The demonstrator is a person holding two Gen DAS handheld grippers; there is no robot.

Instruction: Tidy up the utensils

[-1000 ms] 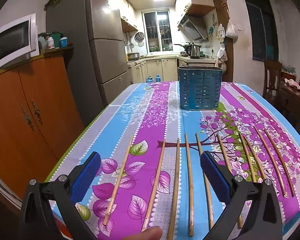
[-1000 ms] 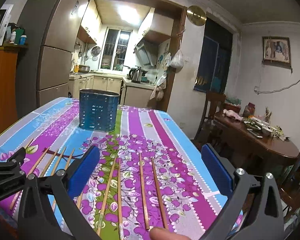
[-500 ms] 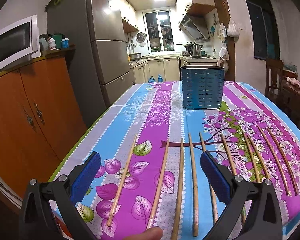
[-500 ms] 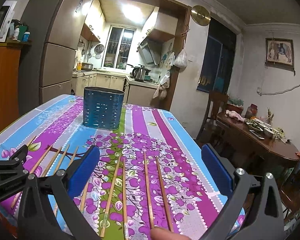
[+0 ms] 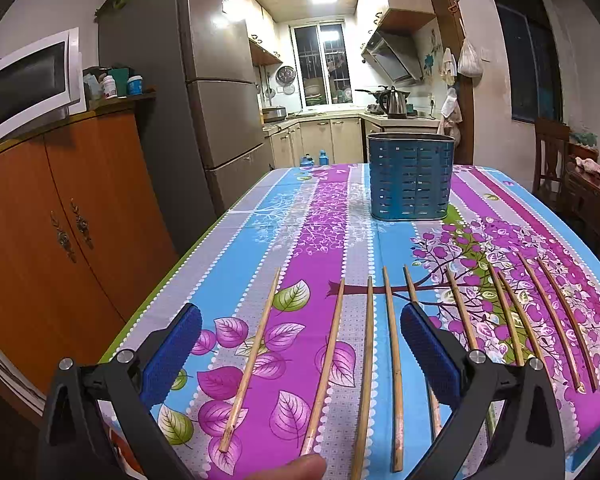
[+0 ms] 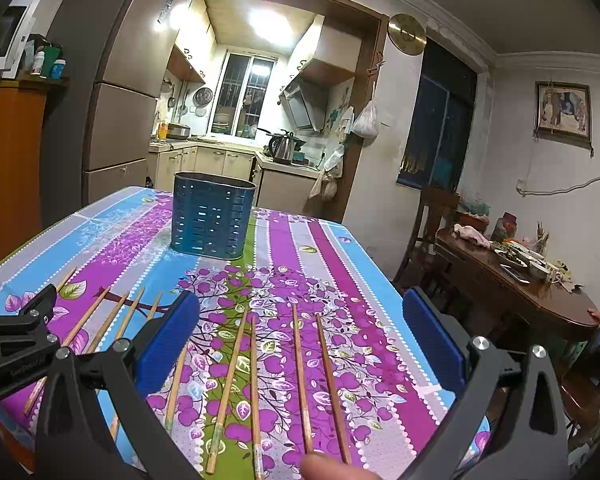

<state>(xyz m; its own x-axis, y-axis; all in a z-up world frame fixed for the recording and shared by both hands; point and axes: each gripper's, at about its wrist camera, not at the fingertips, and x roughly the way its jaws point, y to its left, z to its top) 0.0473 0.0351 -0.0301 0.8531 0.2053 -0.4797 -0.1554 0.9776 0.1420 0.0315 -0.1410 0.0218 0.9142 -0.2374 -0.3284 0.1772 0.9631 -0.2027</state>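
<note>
Several wooden chopsticks (image 5: 392,360) lie side by side on the flowered tablecloth, pointing away from me; they also show in the right wrist view (image 6: 229,384). A blue perforated utensil holder (image 5: 410,178) stands upright farther back at the table's middle, and shows in the right wrist view (image 6: 211,220) too. My left gripper (image 5: 300,332) is open and empty, held above the near ends of the left chopsticks. My right gripper (image 6: 300,320) is open and empty above the right chopsticks. The left gripper's body (image 6: 16,340) shows at the right view's left edge.
An orange cabinet (image 5: 60,240) with a microwave (image 5: 28,80) stands left of the table, a fridge (image 5: 216,100) behind it. A dark wooden side table (image 6: 520,292) with dishes and a chair (image 6: 432,232) stand to the right. The kitchen lies behind.
Both grippers have risen and drawn back slightly, so the chopsticks and holder sit a little lower in view. Both stay open and empty.
</note>
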